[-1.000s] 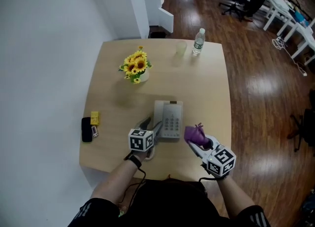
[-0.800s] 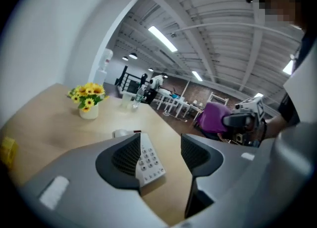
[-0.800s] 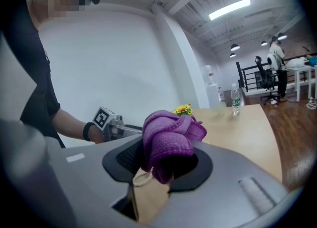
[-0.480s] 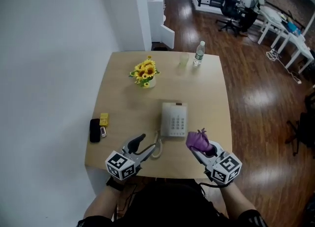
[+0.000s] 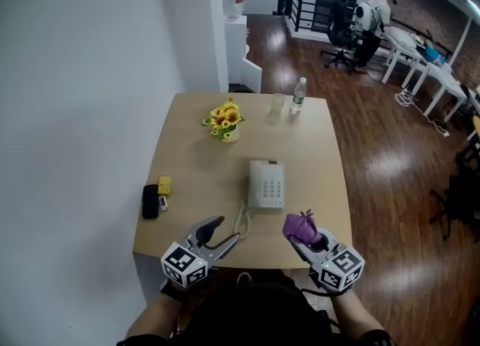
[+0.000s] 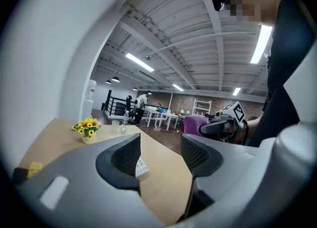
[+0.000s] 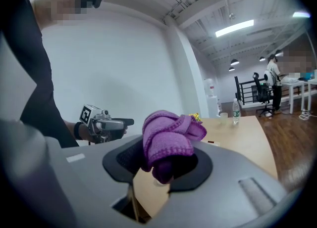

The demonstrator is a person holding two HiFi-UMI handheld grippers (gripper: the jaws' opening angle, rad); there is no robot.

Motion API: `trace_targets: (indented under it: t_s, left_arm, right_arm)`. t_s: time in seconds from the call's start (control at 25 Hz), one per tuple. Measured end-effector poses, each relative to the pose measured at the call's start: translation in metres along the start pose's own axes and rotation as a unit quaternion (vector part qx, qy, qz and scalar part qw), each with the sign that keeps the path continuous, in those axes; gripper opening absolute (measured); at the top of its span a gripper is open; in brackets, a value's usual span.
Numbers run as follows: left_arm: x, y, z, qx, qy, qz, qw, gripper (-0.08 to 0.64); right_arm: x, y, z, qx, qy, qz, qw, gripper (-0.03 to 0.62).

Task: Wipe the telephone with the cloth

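The right tongs pinch a bunched purple cloth, which bulges up and out above the jaws. The left tongs stand spread with nothing between them; through their gap only bare tabletop and a corner of the telephone's keypad show.

The white telephone lies flat ahead of both tongs, roughly midway between them and further in from the near edge. Its coiled cord loops off its left side towards the left tongs. Both tongs hang at the near edge of the tabletop, close to the person's body, and neither touches the telephone. The cloth is held up in the air, apart from the telephone and just short of its near right corner.

As for the task: the cloth is in hand, so that much is settled. No wiping contact exists at this moment, and the telephone's surface gives no sign of whether it has been wiped. To judge by how things lie, the cloth must go forward and leftward from the right tongs onto the telephone. The left tongs are free to steady it.

Beyond the telephone, well away from both tongs, stand a pot of sunflowers and a water bottle.
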State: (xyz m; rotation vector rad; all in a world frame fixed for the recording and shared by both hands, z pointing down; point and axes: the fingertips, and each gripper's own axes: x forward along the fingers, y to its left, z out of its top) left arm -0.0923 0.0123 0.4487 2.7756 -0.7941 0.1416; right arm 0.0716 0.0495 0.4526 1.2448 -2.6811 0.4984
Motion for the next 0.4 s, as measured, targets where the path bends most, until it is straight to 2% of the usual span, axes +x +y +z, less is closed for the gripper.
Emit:
trace_targets:
  t_s: [0.16,0.4]
  left_arm:
    - [-0.013,-0.009,-0.001,0.004,-0.005,-0.007,1.0,0.25]
    - [-0.029,-0.012,0.001,0.011,-0.014,0.005,0.9998,0.25]
  right_arm:
    - [-0.01,0.015,-0.001,-0.009,-0.007,-0.004,1.0,0.143]
    - [-0.025,0.03,-0.008,-0.011,-0.008,-0.008,1.0,0.143]
